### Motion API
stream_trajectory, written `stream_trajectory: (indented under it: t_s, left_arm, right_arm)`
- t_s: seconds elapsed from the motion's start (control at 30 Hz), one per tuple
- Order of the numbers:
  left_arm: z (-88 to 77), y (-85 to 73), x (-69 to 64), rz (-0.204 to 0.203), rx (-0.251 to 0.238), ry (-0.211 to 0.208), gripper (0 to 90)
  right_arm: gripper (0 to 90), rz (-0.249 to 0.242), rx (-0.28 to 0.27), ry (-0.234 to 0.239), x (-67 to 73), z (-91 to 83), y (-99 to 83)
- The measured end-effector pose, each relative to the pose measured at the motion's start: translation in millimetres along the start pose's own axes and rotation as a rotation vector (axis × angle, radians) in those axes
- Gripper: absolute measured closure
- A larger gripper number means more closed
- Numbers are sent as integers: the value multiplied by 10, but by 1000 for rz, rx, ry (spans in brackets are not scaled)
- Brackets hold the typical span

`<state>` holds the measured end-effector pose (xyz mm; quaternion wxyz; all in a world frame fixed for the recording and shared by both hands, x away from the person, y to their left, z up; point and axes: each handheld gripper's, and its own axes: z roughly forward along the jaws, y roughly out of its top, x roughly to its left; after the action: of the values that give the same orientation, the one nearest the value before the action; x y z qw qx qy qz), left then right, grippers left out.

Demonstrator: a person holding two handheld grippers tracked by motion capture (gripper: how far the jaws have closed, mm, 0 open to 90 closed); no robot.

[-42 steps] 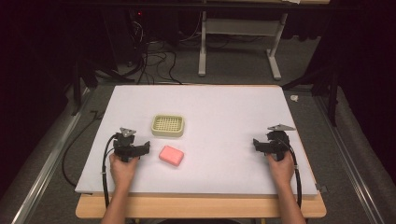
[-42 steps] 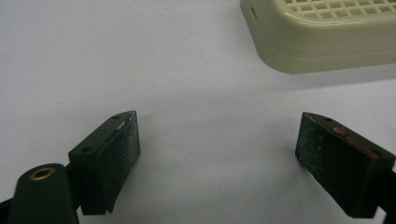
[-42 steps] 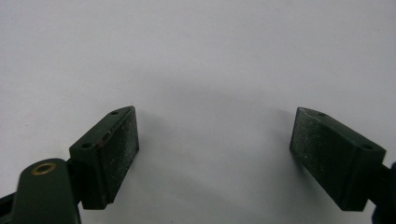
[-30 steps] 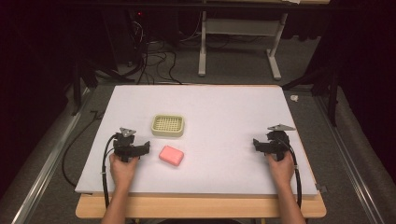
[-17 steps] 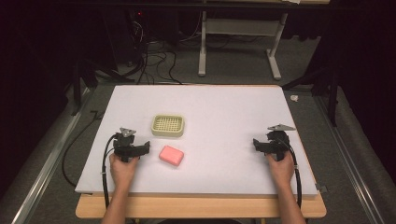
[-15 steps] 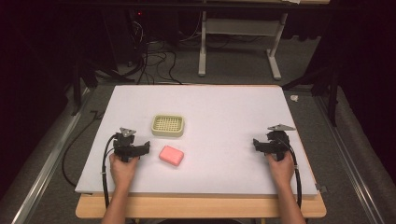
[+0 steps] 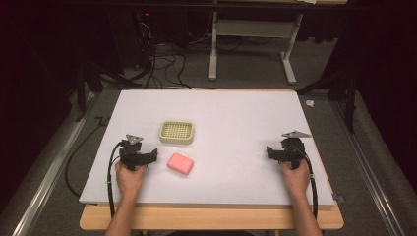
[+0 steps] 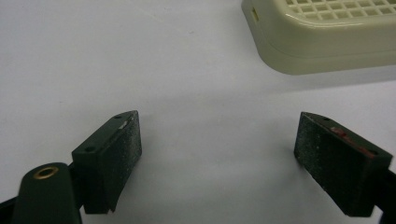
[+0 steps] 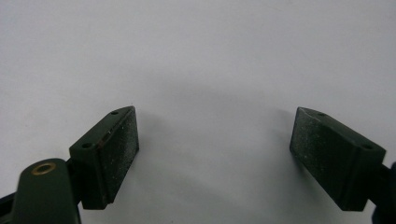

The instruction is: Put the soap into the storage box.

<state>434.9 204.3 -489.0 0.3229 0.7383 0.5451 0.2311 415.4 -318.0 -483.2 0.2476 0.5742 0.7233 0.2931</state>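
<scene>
Resting low on the white table [image 7: 236, 113], left gripper [image 7: 147, 156] with jaws apart on nothing, having just been closing a little. Lying just right of it, pink soap [image 7: 180, 163], in front of the cream soap dish [image 7: 176, 132]. Sitting well apart at the right, right gripper [image 7: 273, 151], jaws released and holding nothing.

pink soap bar [image 7: 180, 163]: rounded rectangle, lies flat on the white table top, slightly skewed, near the front left, just right of the left hand's tool but apart from it. cream soap dish [image 7: 176, 132]: rounded rectangular tray with a grid insert, sits upright and flat, empty, just behind the bar and a bit left, not touching it. left gripper view shows the dish's corner [image 8: 327, 35] top right
</scene>
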Motion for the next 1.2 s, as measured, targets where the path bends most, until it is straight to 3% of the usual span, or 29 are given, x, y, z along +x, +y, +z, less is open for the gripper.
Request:
stream_trajectory:
  t_s: [0.43,0.73,0.97,1.2]
  left_arm:
    - [-11,-1,20,-18,-10,-6,184]
    - [-61,2,61,-40,-27,-36,173]
    - [-172,18,70,-43,-60,-73,171]
    - [-284,50,-4,-26,-91,-133,173]
  right_arm:
    - [161,1,0,0,0,0,1]
    - [161,1,0,0,0,1,1]
    - [161,1,0,0,0,1,1]
    - [161,0,0,-1,0,0,1]
